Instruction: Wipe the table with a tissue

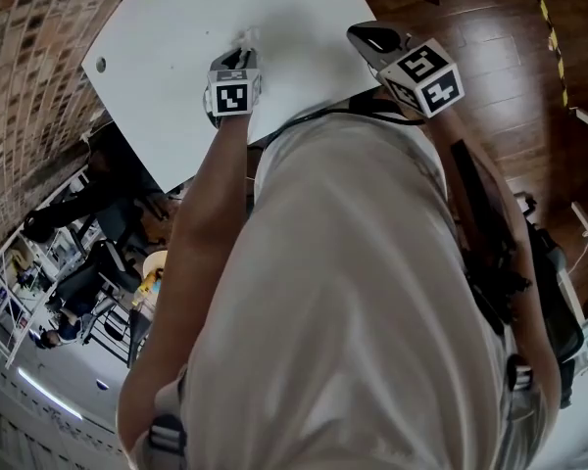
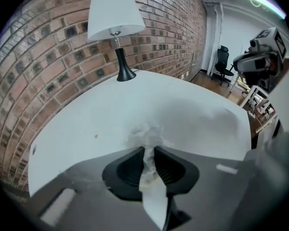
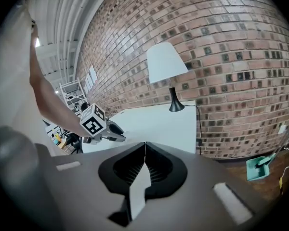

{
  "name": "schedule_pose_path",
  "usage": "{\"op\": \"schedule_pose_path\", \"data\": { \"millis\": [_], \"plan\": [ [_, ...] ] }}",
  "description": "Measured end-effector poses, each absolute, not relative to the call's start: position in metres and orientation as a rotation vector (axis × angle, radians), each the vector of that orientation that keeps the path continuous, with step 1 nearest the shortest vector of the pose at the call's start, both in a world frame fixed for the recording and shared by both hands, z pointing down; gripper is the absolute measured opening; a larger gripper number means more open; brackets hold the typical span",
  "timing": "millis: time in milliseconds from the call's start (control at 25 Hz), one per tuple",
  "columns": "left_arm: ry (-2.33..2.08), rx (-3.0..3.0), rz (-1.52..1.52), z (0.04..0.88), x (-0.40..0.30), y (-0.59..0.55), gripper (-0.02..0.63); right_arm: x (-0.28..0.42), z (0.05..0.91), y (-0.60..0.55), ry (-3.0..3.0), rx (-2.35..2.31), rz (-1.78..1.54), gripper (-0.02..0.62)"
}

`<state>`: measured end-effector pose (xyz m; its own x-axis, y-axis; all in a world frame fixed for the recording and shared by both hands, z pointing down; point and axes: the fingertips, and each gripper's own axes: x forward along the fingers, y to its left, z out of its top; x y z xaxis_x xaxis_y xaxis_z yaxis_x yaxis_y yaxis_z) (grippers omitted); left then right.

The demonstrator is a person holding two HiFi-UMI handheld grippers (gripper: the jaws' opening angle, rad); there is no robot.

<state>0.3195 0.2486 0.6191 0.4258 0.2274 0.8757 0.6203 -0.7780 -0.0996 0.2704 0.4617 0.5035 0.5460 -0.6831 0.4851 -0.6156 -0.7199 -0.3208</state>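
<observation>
Left gripper (image 2: 149,149) is clamped on a crumpled tissue (image 2: 145,134), its wad against the white counter (image 2: 192,105). Right gripper (image 3: 145,146) has its jaws together, holding nothing, beside the counter edge.

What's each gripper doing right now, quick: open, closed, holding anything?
Left gripper: closed on the tissue.
Right gripper: closed, nothing between its jaws.

No words or numbers readable — only square coded markers on the left cube (image 1: 228,97) and right cube (image 1: 423,76)
</observation>
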Motion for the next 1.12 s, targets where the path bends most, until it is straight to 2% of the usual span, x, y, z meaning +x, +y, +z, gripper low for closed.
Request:
{"op": "schedule_pose_path", "data": {
  "millis": [560,1120],
  "plan": [
    [-0.249,-2.548,-1.361,0.599,0.282,0.106,0.069,0.291,0.505,0.38,1.405,-2.573,-0.955,0.009],
    [0.017,-2.837,-1.348,0.582,0.305,0.0,0.069,0.3,0.508,0.31,1.458,-2.547,-1.005,0.009]
  ]
}}
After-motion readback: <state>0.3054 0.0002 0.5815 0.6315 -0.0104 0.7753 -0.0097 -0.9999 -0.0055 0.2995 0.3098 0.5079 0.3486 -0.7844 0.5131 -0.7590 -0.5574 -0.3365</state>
